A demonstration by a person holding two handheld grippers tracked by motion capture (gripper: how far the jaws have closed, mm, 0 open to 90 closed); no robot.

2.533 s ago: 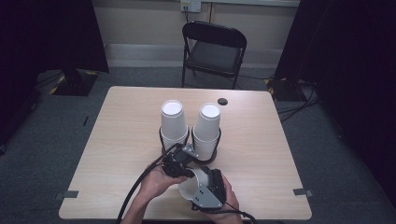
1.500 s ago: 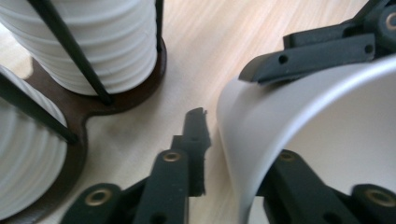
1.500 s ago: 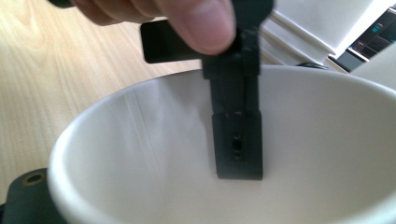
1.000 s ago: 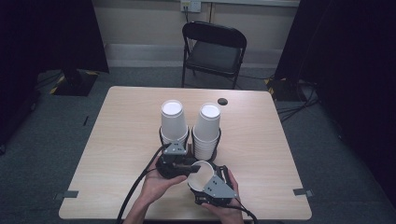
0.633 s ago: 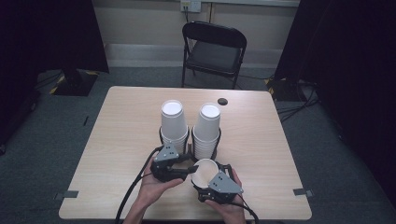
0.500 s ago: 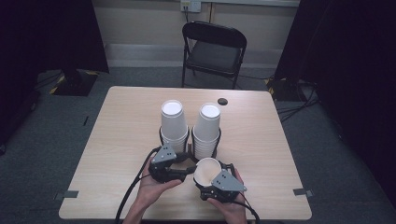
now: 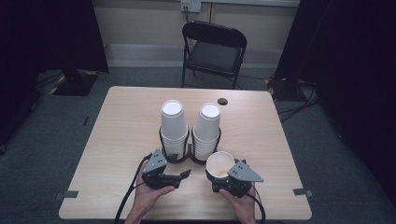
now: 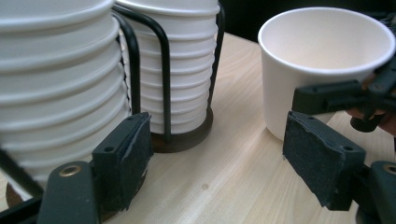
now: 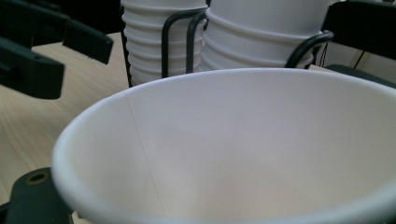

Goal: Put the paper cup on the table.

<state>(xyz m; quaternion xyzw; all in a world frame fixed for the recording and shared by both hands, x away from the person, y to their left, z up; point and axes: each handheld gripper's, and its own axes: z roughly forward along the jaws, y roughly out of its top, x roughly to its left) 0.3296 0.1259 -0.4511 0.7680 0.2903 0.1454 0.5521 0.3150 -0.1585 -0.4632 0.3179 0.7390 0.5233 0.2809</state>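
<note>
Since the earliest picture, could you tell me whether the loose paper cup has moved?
Yes. The paper cup, clamped in the right hand-held gripper, has shifted rightward and now stands upright below the right-hand cup stack.

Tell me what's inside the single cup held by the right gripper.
Nothing visible: the cup in the right gripper shows bare white walls with one seam. Its bottom lies below the right gripper view's edge, so that part cannot be checked.

The left gripper [image 8: 217, 172] stands with its two black padded jaws spread wide, nothing between them, over the pale wooden bench [image 8: 233, 154]. Ahead, two stacks of white ribbed paper cups [image 8: 175, 70] sit in a black wire holder [image 8: 163, 88]. At right, a single white paper cup [image 8: 322, 60] (upright, mouth open) is clasped by another black gripper [image 8: 345, 95].
</note>
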